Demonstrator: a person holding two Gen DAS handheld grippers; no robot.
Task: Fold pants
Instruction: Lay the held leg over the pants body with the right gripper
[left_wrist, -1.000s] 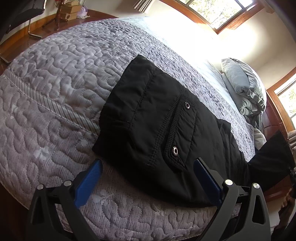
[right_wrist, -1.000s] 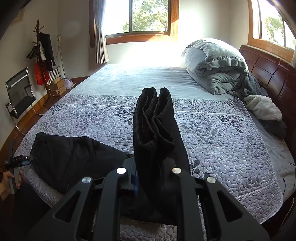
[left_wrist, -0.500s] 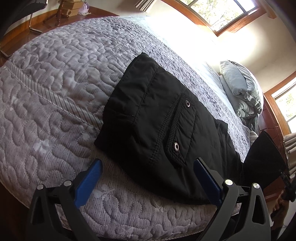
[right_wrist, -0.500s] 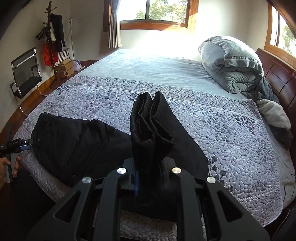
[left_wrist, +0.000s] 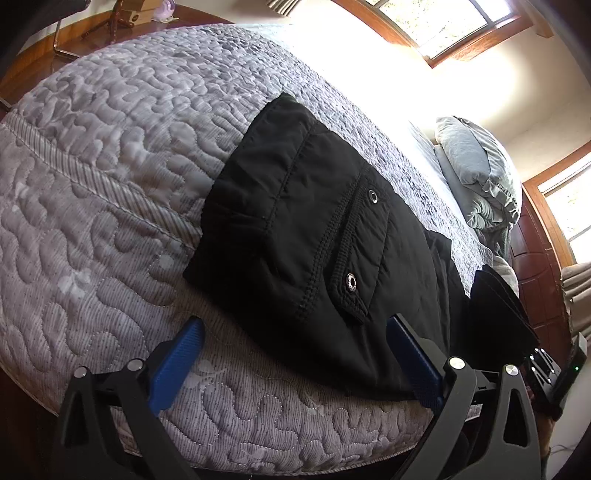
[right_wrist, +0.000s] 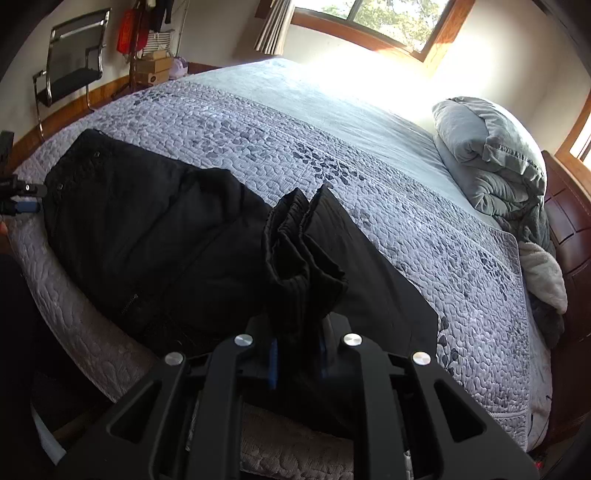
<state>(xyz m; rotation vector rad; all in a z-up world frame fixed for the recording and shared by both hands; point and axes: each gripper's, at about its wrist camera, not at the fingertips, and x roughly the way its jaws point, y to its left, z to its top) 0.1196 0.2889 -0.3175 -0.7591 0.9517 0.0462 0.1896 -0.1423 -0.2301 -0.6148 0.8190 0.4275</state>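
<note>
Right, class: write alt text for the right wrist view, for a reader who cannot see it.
The right claw is shut on the bunched cuffs of black pants, lifted above the rest, which lies along the near edge of a grey quilted bed. A rolled grey duvet sits by the wooden headboard.

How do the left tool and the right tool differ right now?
The left tool stands wide open and holds nothing; the right tool is shut on the cuffs of the black pants. The left sits at the waist end, the right at the leg end. Both have blue pads.
</note>
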